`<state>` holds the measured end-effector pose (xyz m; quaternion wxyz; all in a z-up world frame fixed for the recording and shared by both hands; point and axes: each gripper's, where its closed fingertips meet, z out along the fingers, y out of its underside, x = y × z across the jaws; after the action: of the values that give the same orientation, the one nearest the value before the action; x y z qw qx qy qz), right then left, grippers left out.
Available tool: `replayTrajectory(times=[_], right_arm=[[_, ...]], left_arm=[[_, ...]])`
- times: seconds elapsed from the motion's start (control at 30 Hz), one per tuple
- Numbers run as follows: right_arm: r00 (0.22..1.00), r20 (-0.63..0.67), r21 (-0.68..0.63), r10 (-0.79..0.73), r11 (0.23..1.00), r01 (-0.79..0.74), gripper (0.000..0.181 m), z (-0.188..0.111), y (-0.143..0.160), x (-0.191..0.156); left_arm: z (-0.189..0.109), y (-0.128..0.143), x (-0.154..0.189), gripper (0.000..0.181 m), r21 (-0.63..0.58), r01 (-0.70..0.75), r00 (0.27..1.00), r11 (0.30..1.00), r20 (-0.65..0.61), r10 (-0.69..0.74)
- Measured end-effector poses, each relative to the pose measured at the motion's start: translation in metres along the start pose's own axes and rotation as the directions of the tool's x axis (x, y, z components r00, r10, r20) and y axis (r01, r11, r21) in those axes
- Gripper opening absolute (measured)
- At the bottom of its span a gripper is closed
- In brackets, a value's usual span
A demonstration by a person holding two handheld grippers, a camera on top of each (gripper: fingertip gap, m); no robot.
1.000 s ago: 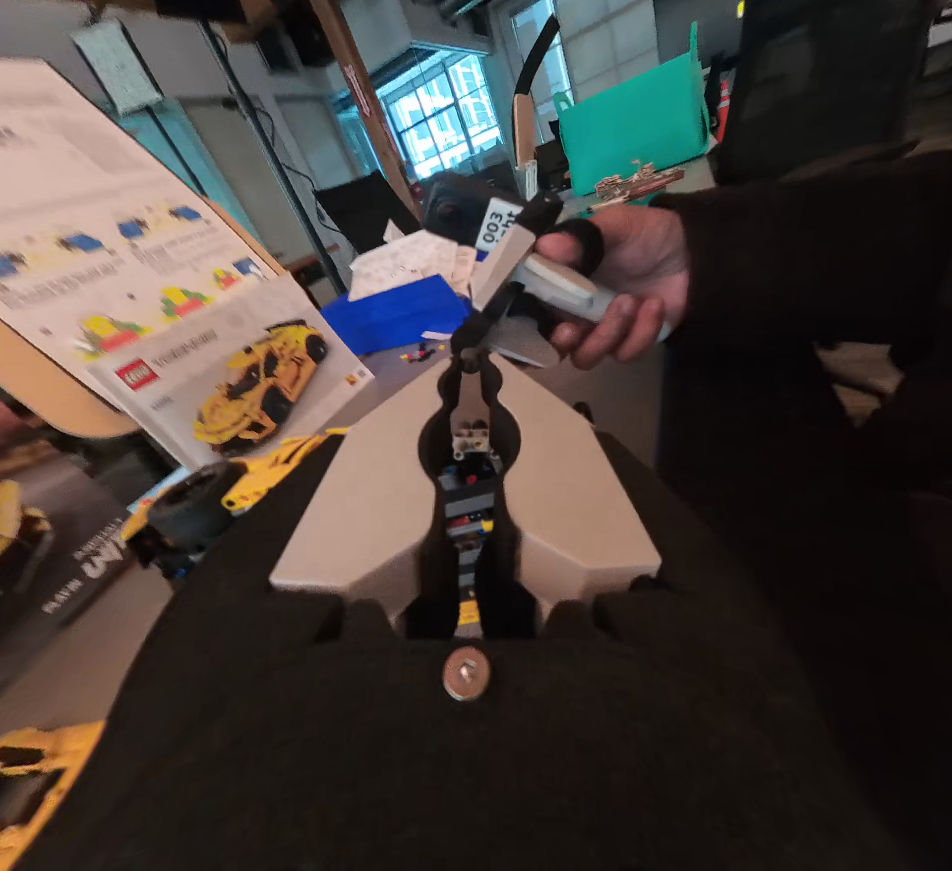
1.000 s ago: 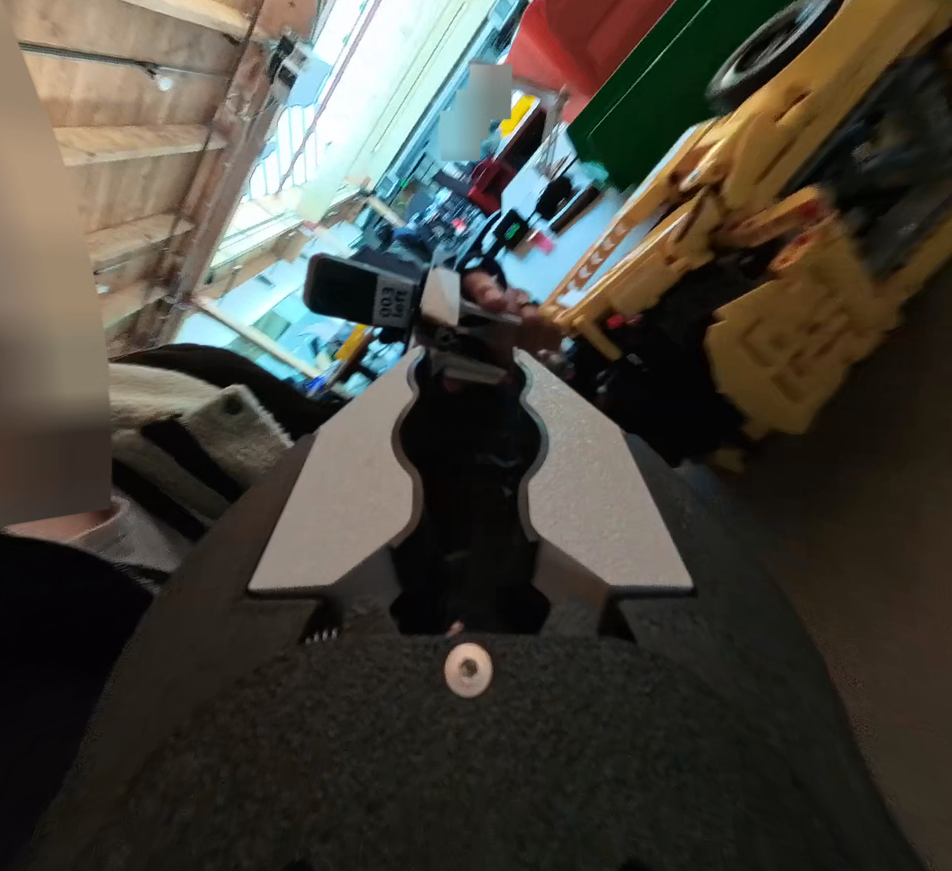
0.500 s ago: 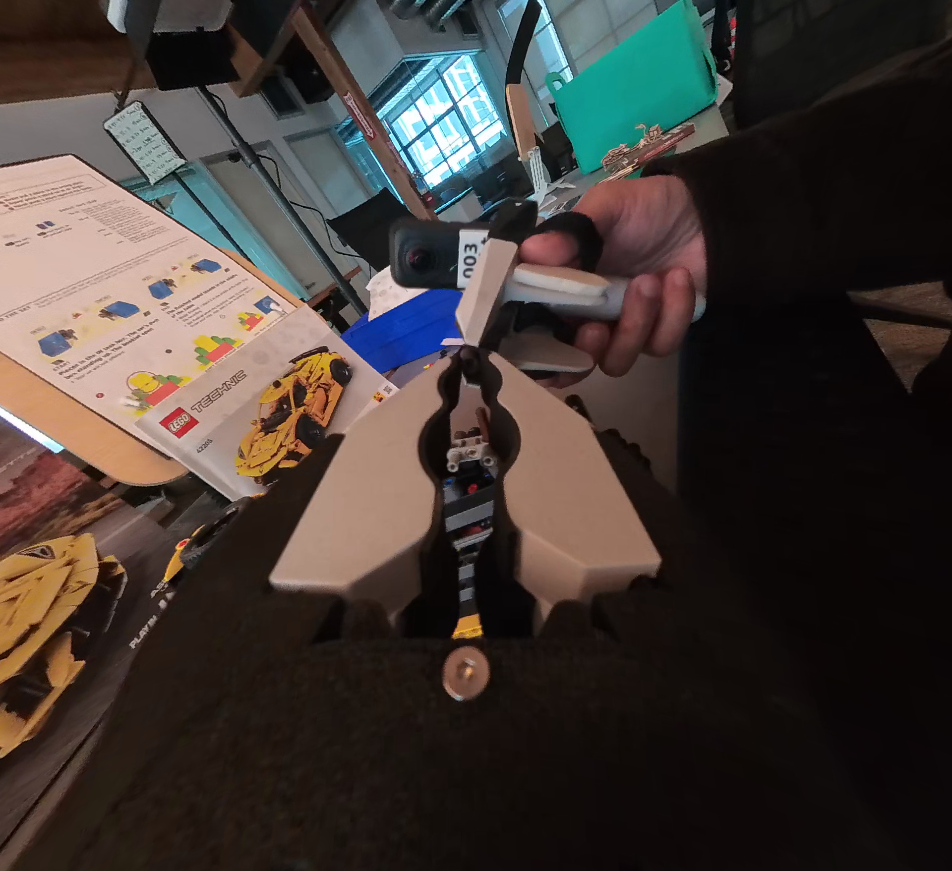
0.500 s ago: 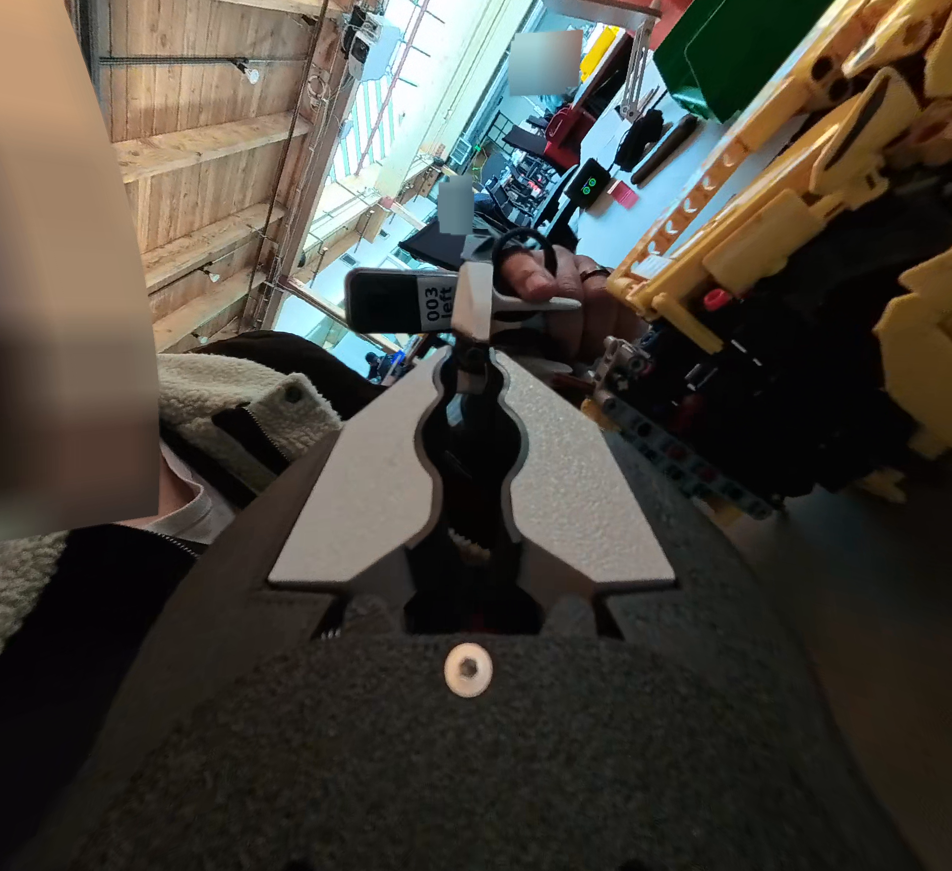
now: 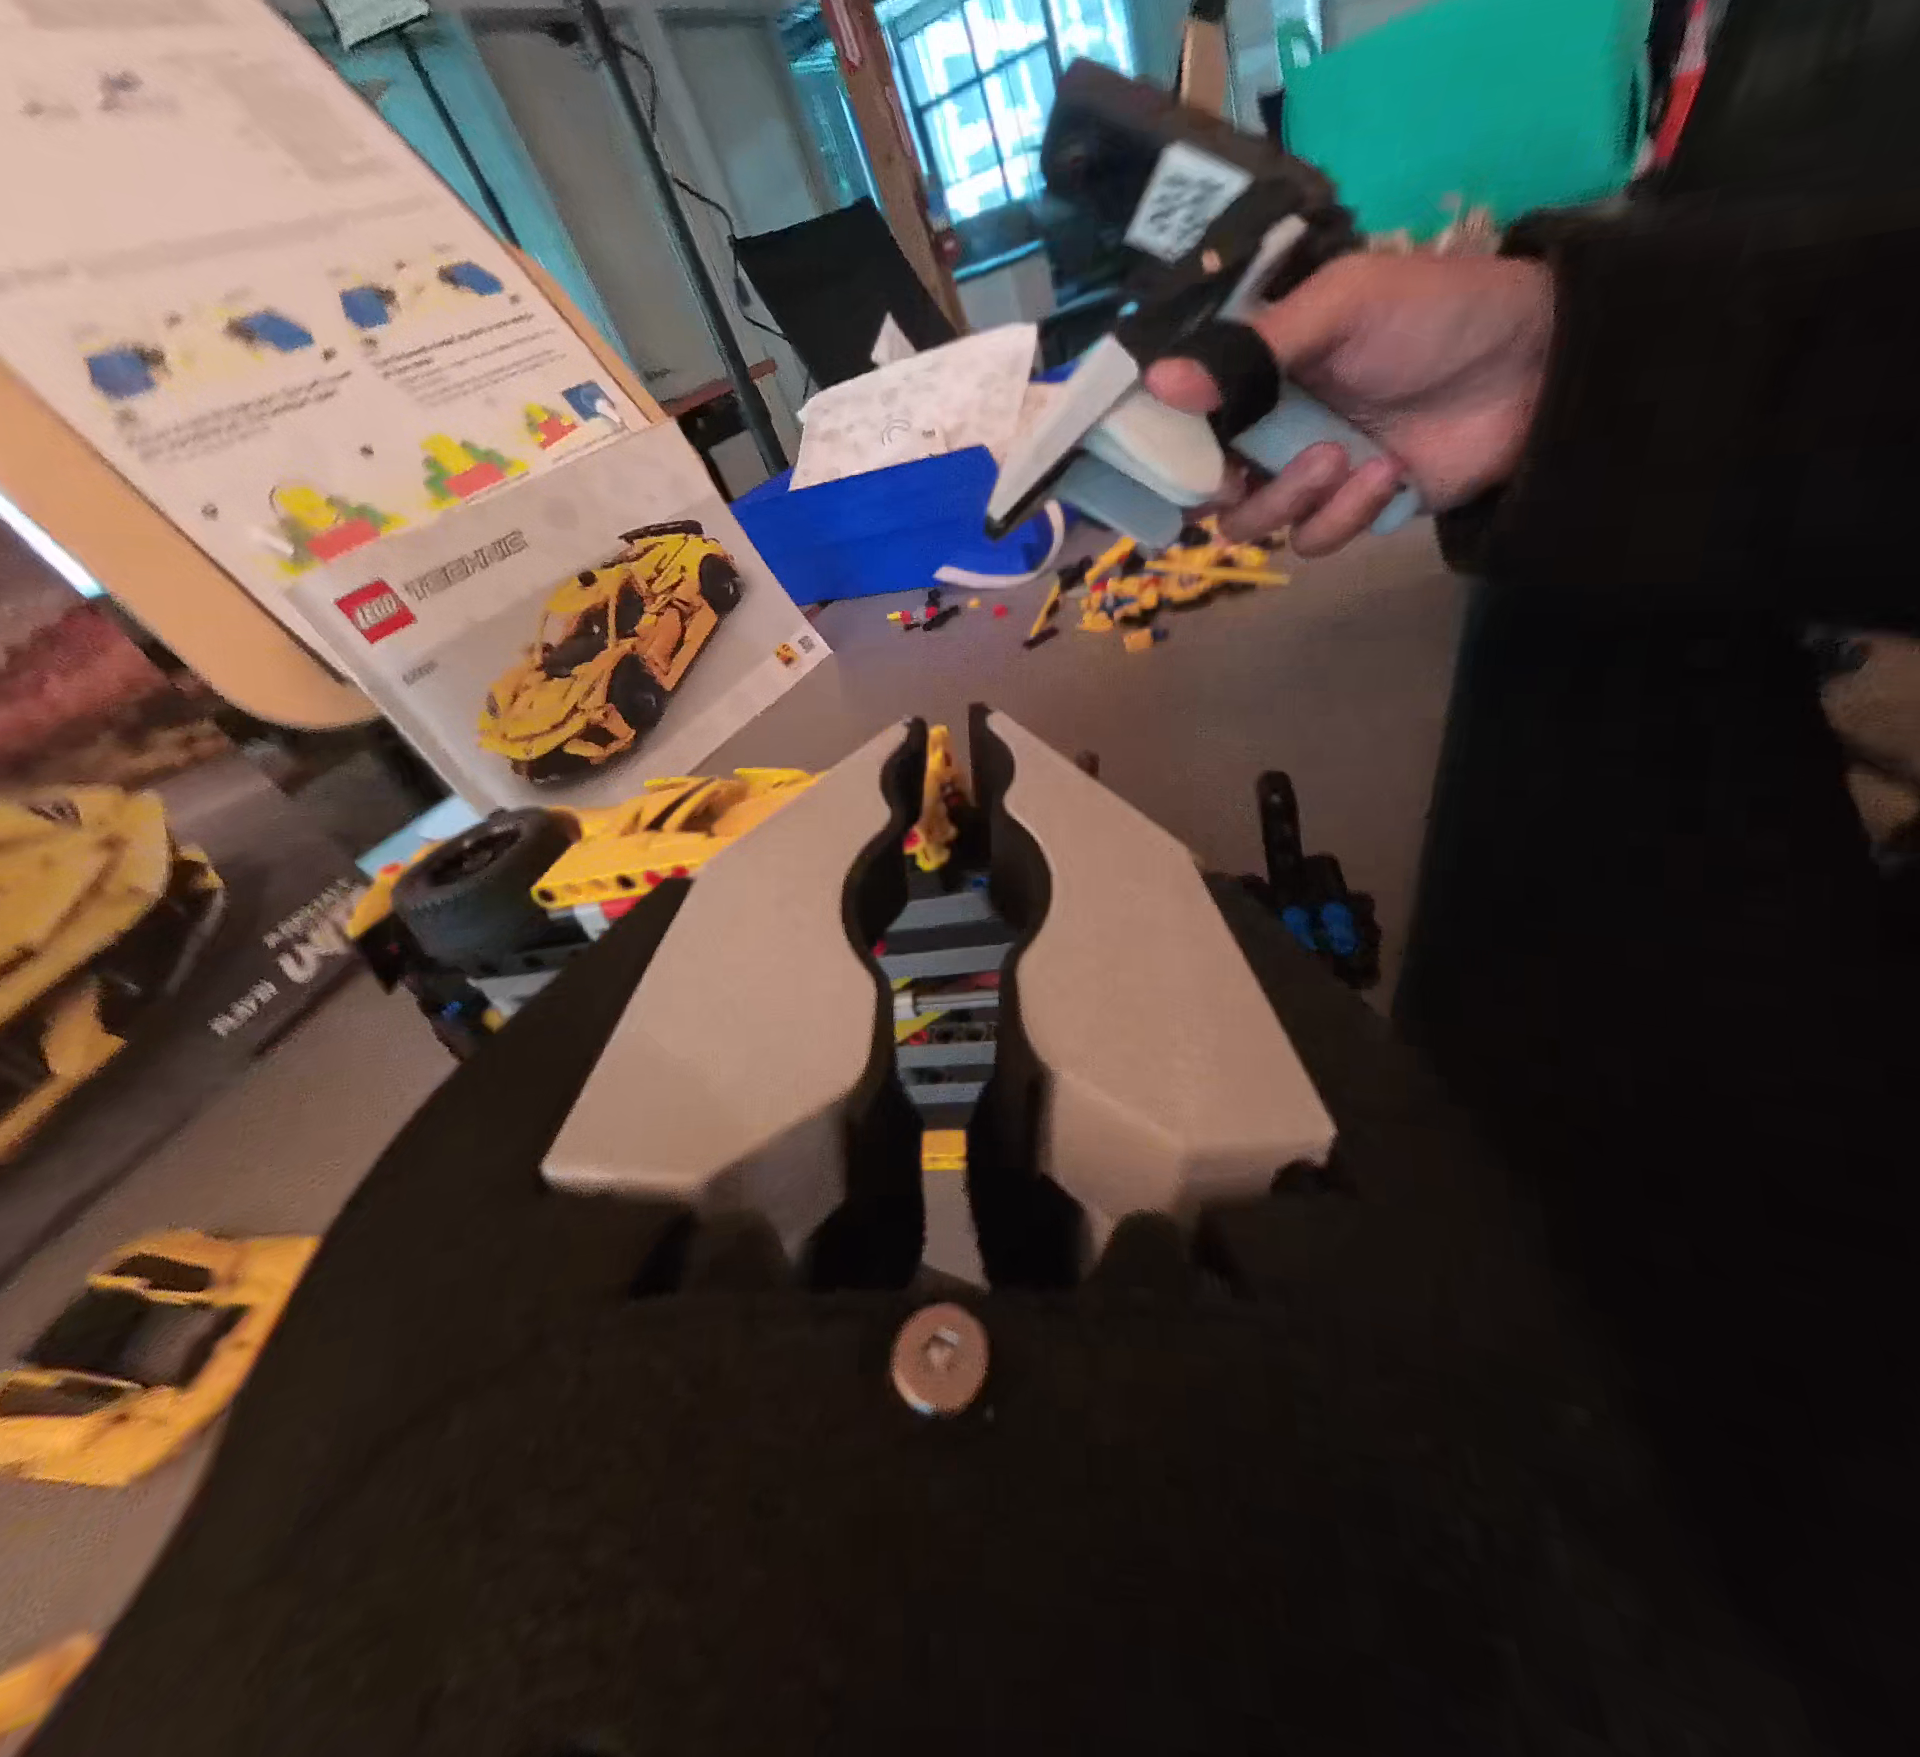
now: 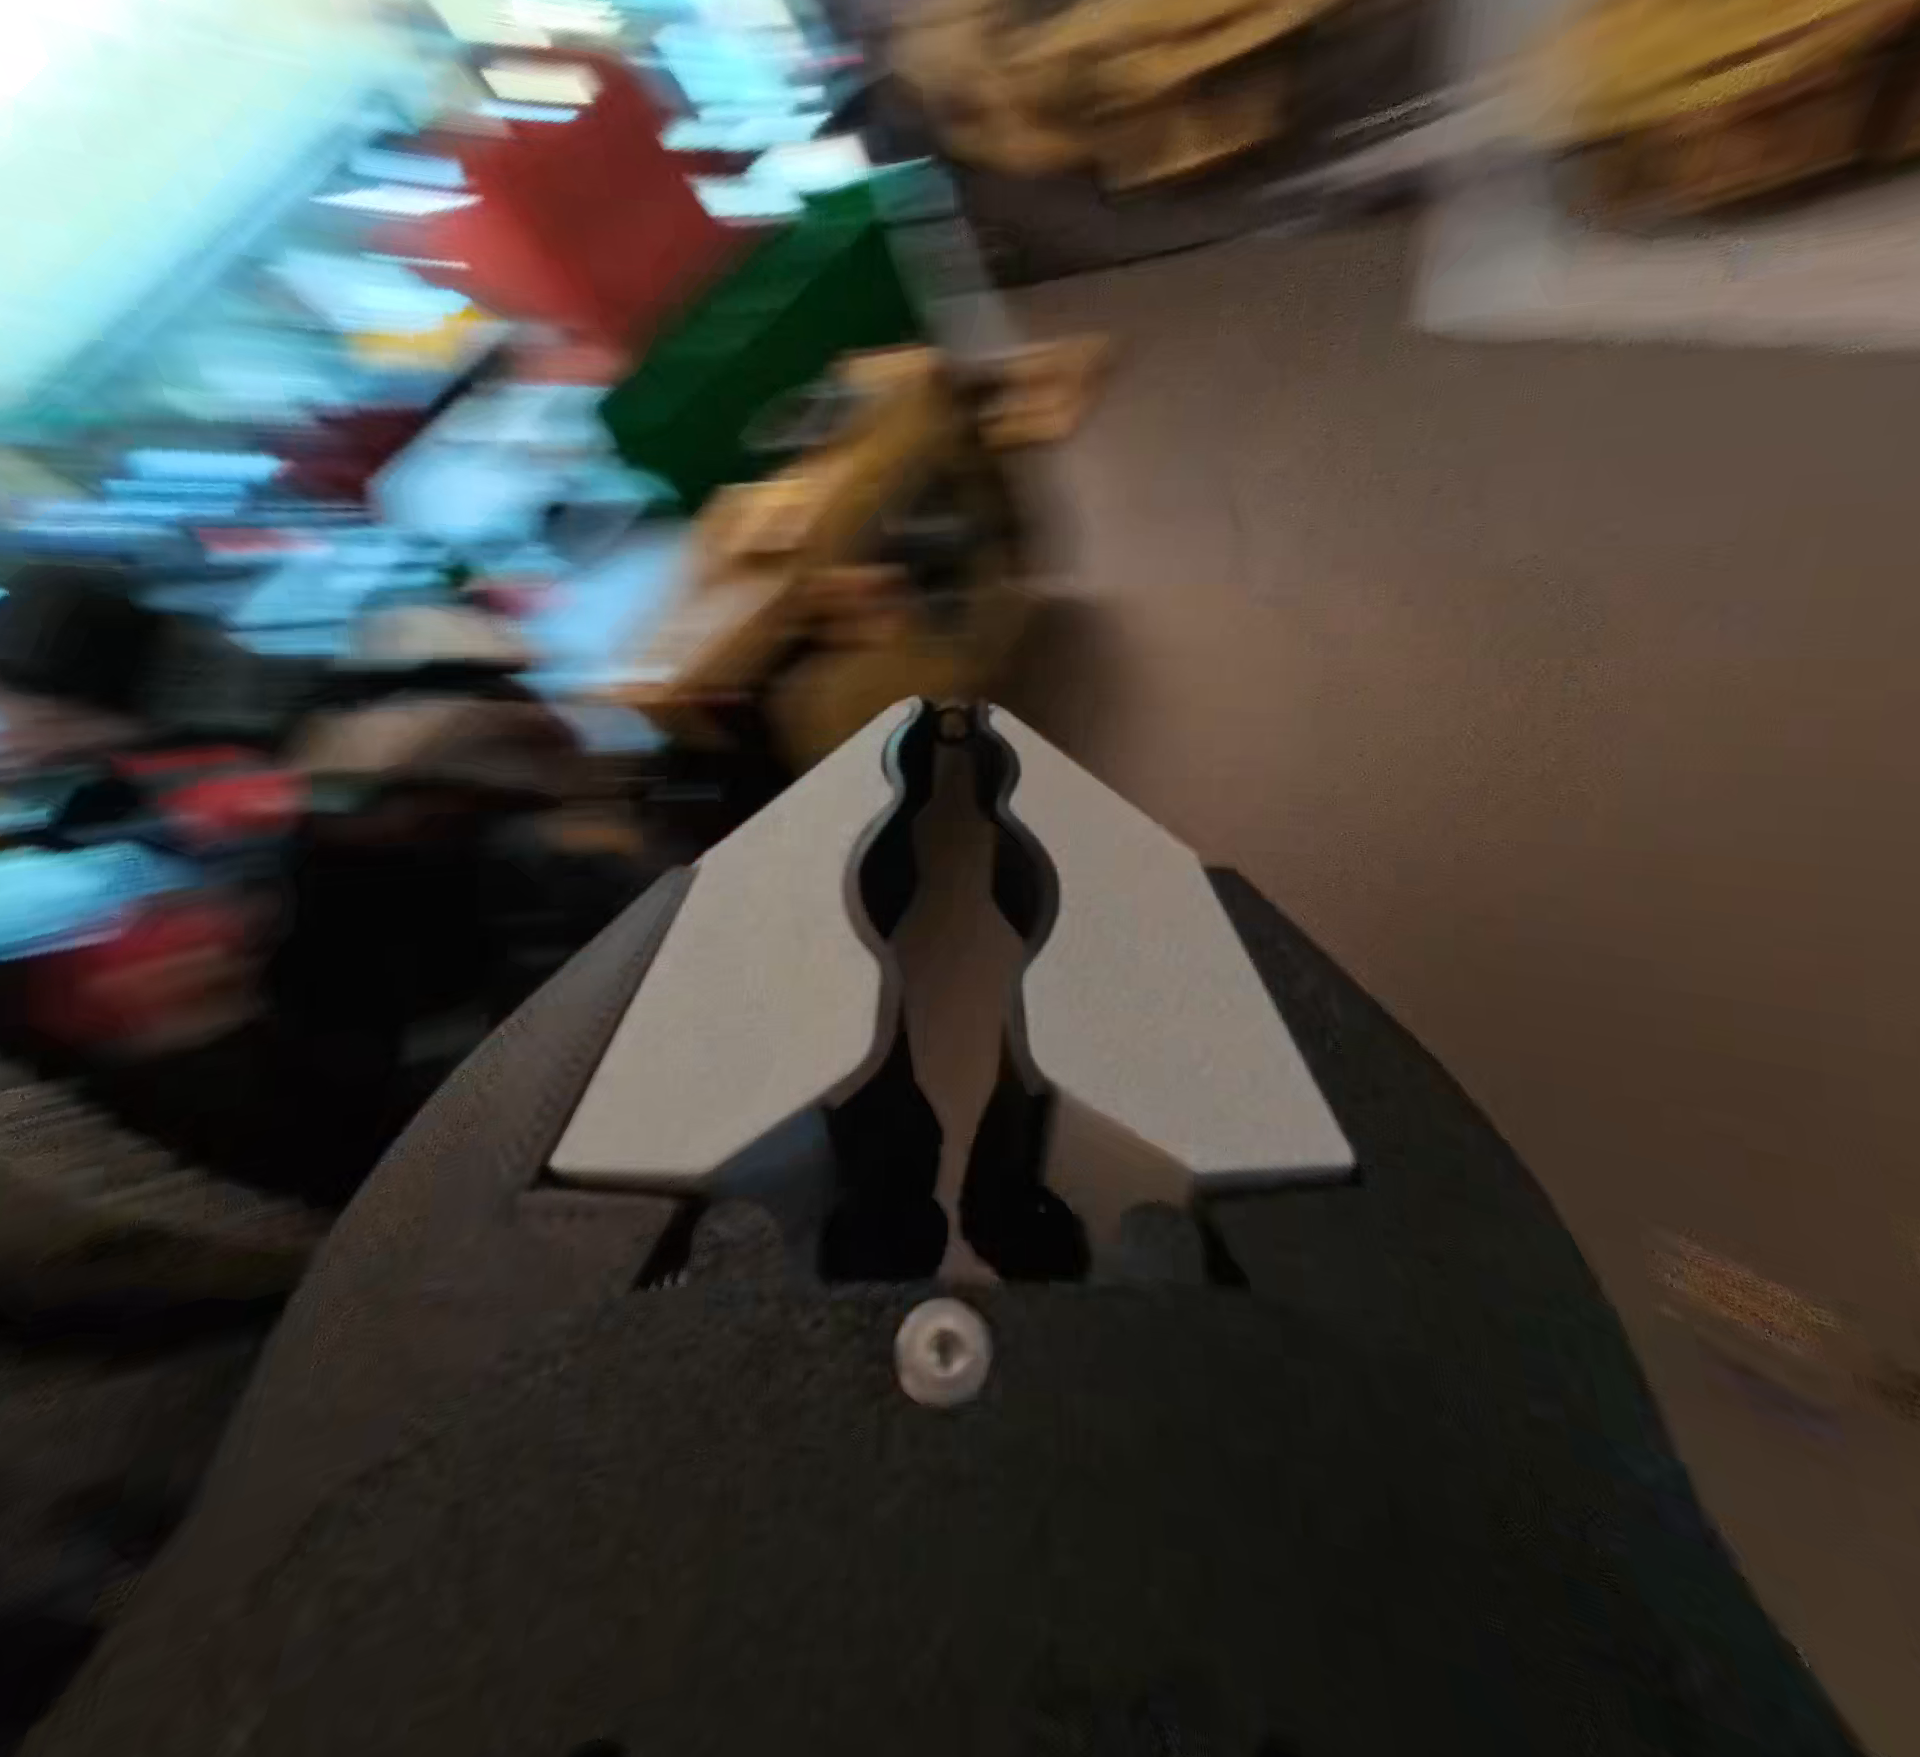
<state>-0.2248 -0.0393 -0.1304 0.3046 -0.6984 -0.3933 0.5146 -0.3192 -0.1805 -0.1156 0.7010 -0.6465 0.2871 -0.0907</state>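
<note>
Left wrist view has the left claw (image 5: 940,733) pressed almost together on a grey and black brick assembly (image 5: 940,964). The assembly sits deep between the pads, and a yellow bit pokes out at the tips. By my judgement a hold that far back is firm, and even pressure on both sides would stop the stacked beams from twisting.

Ahead and to the right of this claw, a hand (image 5: 1392,398) holds the right claw (image 5: 1006,518) above the grey surface (image 5: 1195,710). Loose yellow pieces (image 5: 1153,575) lie beneath it and a blue bin (image 5: 883,523) is just beside it. To the left of the left claw's tips is a partly built yellow car (image 5: 665,824) with a black tyre (image 5: 483,876). An instruction booklet (image 5: 561,637) leans behind the car. A black part with blue pins (image 5: 1311,897) lies to the right.

In the right wrist view, the right claw (image 6: 951,720) is closed at its very tips on a small dark round part (image 6: 952,722). Such a fine tip pinch looks easy to lose if it is jolted.

Everything beyond that claw is smeared by motion, leaving only yellow, red and green shapes. What the round part is cannot be made out. The lower end of the assembly is hidden by the left claw's body.
</note>
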Motion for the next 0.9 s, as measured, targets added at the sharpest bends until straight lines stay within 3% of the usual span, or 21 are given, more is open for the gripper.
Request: replayTrajectory(times=[0.03,0.07,0.1,0.13,0.17,0.27,0.33,0.5,0.6,0.67,0.77,0.83,0.9], right_arm=[[0.955,-0.278,-0.005,-0.102,0.995,0.105,0.006,-0.036,-0.007,0.054],[0.831,-0.527,-0.068,-0.178,0.984,0.167,0.006,-0.079,-0.007,0.108],[0.705,-0.678,-0.155,-0.211,0.977,0.143,0.006,-0.117,0.006,0.15],[0.667,-0.717,-0.212,-0.201,0.975,0.066,0.006,-0.138,0.025,0.174],[0.682,-0.716,-0.202,-0.147,0.979,0.0,0.006,-0.146,0.039,0.187],[0.733,-0.68,-0.083,-0.022,0.995,-0.048,0.006,-0.146,0.046,0.199],[0.738,-0.674,-0.147,-0.025,0.984,-0.101,0.007,-0.142,0.059,0.205],[0.745,-0.665,-0.137,-0.049,0.989,-0.057,0.018,-0.14,0.049,0.199],[0.749,-0.659,-0.076,-0.062,0.997,0.016,0.022,-0.146,0.027,0.183],[0.816,-0.571,-0.017,-0.086,0.995,0.093,0.03,-0.132,0.006,0.153],[0.949,-0.238,0.01,-0.204,0.977,0.213,0.03,-0.071,-0.009,0.063],[0.964,0.071,0.024,-0.258,0.966,0.257,0.029,-0.02,0.003,-0.008],[0.946,0.293,-0.017,-0.139,0.988,0.151,0.029,0.024,0.024,-0.056]], left_arm=[[-0.001,-0.002,-0.005,0.008,0.013,0.063,0.998,0.998,-0.001,-0.063],[-0.002,-0.002,-0.01,0.008,0.022,0.123,0.992,0.992,0.007,-0.123],[-0.003,-0.001,-0.016,0.008,0.023,0.181,0.983,0.983,0.014,-0.182],[-0.002,0.003,-0.018,0.009,0.014,0.242,0.97,0.97,0.004,-0.242],[-0.001,0.007,-0.019,0.011,-0.004,0.302,0.953,0.953,-0.012,-0.302],[0.0,0.021,-0.027,0.012,-0.051,0.419,0.908,0.907,0.0,-0.419],[-0.001,0.025,-0.03,0.013,-0.053,0.453,0.891,0.89,0.005,-0.453],[-0.003,0.027,-0.035,0.013,-0.042,0.478,0.879,0.877,0.02,-0.477],[-0.001,0.025,-0.023,0.013,-0.065,0.476,0.877,0.877,-0.039,-0.479],[0.0,0.024,-0.017,0.013,-0.075,0.481,0.871,0.873,-0.072,-0.486],[-0.001,0.021,-0.014,0.015,-0.075,0.519,0.845,0.852,-0.107,-0.524],[-0.004,0.017,-0.015,0.016,-0.054,0.55,0.823,0.833,-0.133,-0.552],[-0.006,0.015,-0.012,0.016,-0.062,0.596,0.782,0.801,-0.18,-0.596]])
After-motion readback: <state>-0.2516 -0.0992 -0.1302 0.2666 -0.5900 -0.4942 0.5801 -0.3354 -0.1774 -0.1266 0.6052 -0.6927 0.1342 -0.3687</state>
